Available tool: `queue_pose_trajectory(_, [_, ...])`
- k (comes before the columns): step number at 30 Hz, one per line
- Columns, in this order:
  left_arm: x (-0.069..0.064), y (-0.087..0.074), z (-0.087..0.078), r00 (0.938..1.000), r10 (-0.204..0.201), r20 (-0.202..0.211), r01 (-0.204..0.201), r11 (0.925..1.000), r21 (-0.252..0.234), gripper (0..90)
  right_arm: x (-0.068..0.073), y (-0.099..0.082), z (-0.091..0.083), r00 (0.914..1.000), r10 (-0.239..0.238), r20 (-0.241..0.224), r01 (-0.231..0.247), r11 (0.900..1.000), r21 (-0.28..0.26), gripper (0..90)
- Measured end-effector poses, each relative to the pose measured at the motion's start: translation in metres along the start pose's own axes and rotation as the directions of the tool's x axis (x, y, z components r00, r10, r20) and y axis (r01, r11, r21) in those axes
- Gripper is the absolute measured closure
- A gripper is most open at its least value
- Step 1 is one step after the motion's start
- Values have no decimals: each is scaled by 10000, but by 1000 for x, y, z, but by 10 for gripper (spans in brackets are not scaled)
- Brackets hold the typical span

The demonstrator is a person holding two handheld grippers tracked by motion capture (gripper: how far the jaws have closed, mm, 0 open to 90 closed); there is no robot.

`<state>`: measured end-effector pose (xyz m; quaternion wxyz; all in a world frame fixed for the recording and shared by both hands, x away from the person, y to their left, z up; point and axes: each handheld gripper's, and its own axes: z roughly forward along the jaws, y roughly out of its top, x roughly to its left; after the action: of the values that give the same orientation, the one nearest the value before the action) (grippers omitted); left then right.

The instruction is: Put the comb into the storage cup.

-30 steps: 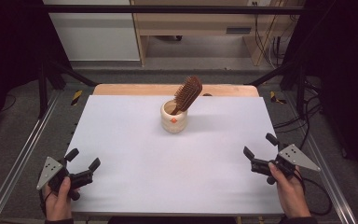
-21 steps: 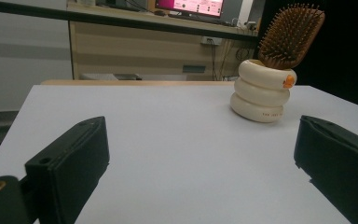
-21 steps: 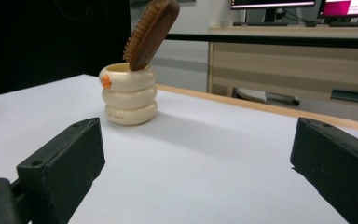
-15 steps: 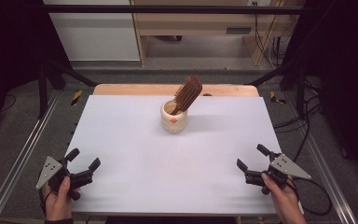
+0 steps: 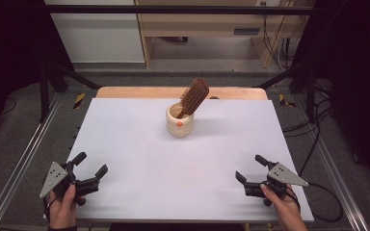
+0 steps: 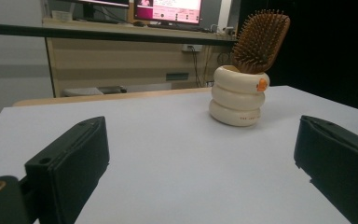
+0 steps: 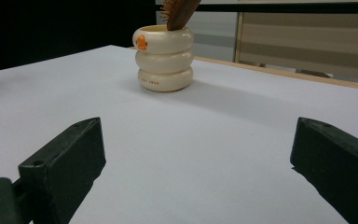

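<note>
Resting low at the near corners of the white table point(image 5: 139, 144), both grippers sit in the person's hands with jaws spread wide and nothing between them. Left gripper point(image 5: 90, 169): held near the table's near-left edge, jaws angled ahead and inward toward the centre, grey plate on top behind them. Right gripper point(image 5: 251, 168): near the near-right edge, jaws angled ahead and inward likewise.

Ahead of both jaw pairs, well apart from either, stands a cream ribbed cup point(image 5: 179, 120) with an orange mark on its side. A wooden hairbrush point(image 5: 194, 96) stands in it handle-down, bristle head tilted out over the rim. In the left gripper view the cup point(image 6: 238, 95) lies ahead, right of centre between the jaws; in the right gripper view it point(image 7: 164, 58) lies ahead, left of centre.

Bare tabletop between jaws and cup; nothing stands in the way.
</note>
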<state>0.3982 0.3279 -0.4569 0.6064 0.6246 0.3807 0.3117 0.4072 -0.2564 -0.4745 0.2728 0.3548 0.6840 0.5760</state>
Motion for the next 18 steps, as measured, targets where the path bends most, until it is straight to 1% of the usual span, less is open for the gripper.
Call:
queue_pose_trajectory(4, [-2, 0, 0, 9999, 87, 140, -87, 10000, -7, 31, 3, 1, 2, 9999, 36, -101, -37, 9999, -97, 36])
queue_pose_trajectory(5, [-2, 0, 0, 9998, 83, 180, -83, 10000, -16, 31, 3, 1, 3, 9999, 0, -129, -1, 10000, -90, 40])
queue_pose_trajectory(6, [-3, 1, 1, 9997, 46, 227, -45, 10000, -41, 31, 5, 0, 5, 9998, 76, -182, -76, 10000, -12, 45])
queue_pose_trajectory(7, [-3, 1, 0, 9995, 87, 287, -86, 10000, -30, 31, 6, 0, 6, 9998, -9, -211, 11, 10000, 98, 48])
queue_pose_trajectory(9, [-3, 1, 0, 9994, 54, 334, -52, 10000, -77, 31, 10, -1, 11, 9986, -405, -336, 417, 9985, 363, 48])
queue_pose_trajectory(10, [-3, 1, 0, 9994, 30, 350, -26, 9999, -110, 31, 12, -1, 13, 9978, -523, -416, 542, 9975, 452, 48])
queue_pose_trajectory(11, [-3, 1, 0, 9994, 15, 355, -11, 9999, -122, 31, 15, -1, 16, 9967, -652, -488, 676, 9965, 496, 46])
queue_pose_trajectory(12, [-3, 1, 0, 9993, -35, 365, 41, 9999, -158, 31, 16, -1, 17, 9963, -685, -511, 710, 9962, 499, 46])
queue_pose_trajectory(14, [-4, 1, 1, 9992, 9, 402, -3, 9999, -137, 31, 19, 0, 21, 9953, -761, -607, 788, 9959, 434, 40])
queue_pose_trajectory(16, [-4, 1, 1, 9990, 16, 437, -11, 9999, -126, 31, 21, 2, 25, 9953, -777, -586, 795, 9964, 282, 38])
queue_pose_trajectory(18, [-5, 2, 2, 9988, -17, 490, 24, 9999, -145, 30, 23, 4, 27, 9967, -678, -444, 672, 9976, -160, 36])
